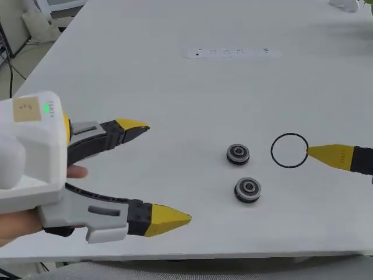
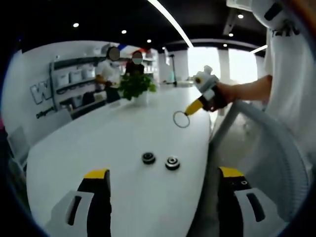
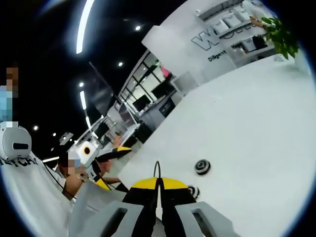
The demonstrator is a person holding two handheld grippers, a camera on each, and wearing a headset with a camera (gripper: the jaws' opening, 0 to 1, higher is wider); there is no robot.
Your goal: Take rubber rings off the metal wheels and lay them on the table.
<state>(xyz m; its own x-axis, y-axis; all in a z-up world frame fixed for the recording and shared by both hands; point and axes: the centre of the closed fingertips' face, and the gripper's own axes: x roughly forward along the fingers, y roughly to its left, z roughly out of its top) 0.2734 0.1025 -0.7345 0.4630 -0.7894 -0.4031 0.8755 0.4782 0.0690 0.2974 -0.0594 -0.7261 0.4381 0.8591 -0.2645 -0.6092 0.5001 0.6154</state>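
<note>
While right gripper (image 1: 310, 153) jaws clamp rubber ring (image 1: 272, 150) | left gripper (image 1: 169, 173) jaws apart | plant (image 2: 134, 85) beyond

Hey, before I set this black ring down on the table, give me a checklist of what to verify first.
1. Is the right gripper shut on the thin black rubber ring: ok.
2. Ring touching the white table: cannot tell.
3. Bare table beside the ring for laying it: ok.
4. Both the far round metal wheel and the near round metal wheel apart from the ring: ok.
5. Is the left gripper open, holding nothing: ok.
6. Rubber left on either wheel: cannot tell.
</note>
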